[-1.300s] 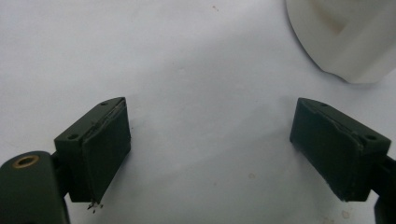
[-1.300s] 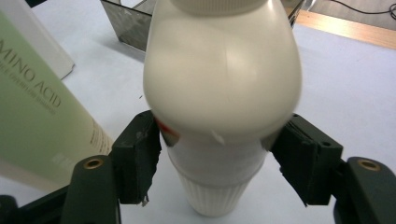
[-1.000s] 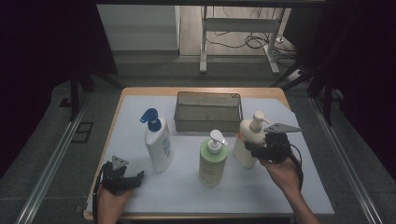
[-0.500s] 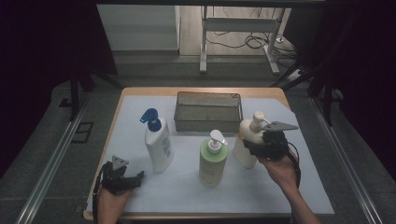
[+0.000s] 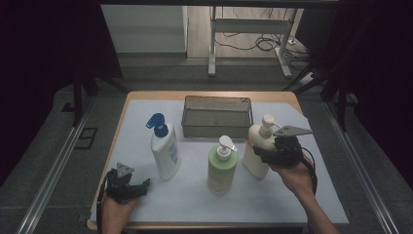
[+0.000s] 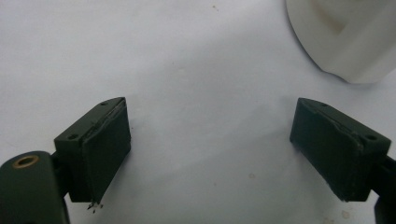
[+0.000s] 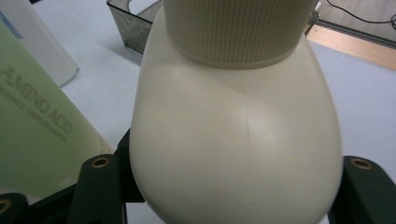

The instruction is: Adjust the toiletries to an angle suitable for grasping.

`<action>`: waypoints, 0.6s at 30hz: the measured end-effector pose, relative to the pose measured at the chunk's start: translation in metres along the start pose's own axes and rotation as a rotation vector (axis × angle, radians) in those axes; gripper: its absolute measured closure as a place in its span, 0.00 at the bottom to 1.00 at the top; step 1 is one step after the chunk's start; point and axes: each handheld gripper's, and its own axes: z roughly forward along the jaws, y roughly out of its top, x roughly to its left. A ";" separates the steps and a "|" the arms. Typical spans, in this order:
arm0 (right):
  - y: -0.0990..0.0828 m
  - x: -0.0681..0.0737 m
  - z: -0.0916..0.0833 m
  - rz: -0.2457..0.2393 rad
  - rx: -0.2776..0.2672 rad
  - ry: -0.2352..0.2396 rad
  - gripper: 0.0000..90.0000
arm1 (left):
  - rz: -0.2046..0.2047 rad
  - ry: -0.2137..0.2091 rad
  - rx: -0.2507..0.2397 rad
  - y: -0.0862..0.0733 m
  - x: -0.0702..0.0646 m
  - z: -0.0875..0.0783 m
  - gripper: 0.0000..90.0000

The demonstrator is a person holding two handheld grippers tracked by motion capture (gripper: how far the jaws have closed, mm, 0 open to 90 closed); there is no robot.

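Note:
A cream pump bottle (image 5: 255,146) stands upright at the right of the white mat. My right gripper (image 5: 261,155) is shut on its lower body from the right side. In the right gripper view the cream bottle (image 7: 238,140) sits between the two black jaws of the right gripper (image 7: 233,196), which press on its sides. My left gripper (image 5: 139,187) rests near the front left edge, open, with nothing between its fingers. In the left gripper view the left gripper (image 6: 212,149) is open over bare mat.
A white bottle with a blue pump (image 5: 164,151) stands left of centre; its base (image 6: 345,37) lies ahead of the left jaws. A green pump bottle (image 5: 222,168) stands close to the cream one's left. A metal mesh basket (image 5: 216,130) sits behind them.

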 end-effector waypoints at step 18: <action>0.038 0.002 -0.021 -0.030 -0.045 0.038 0.41 | 0.000 -0.001 0.003 0.000 0.000 0.000 0.14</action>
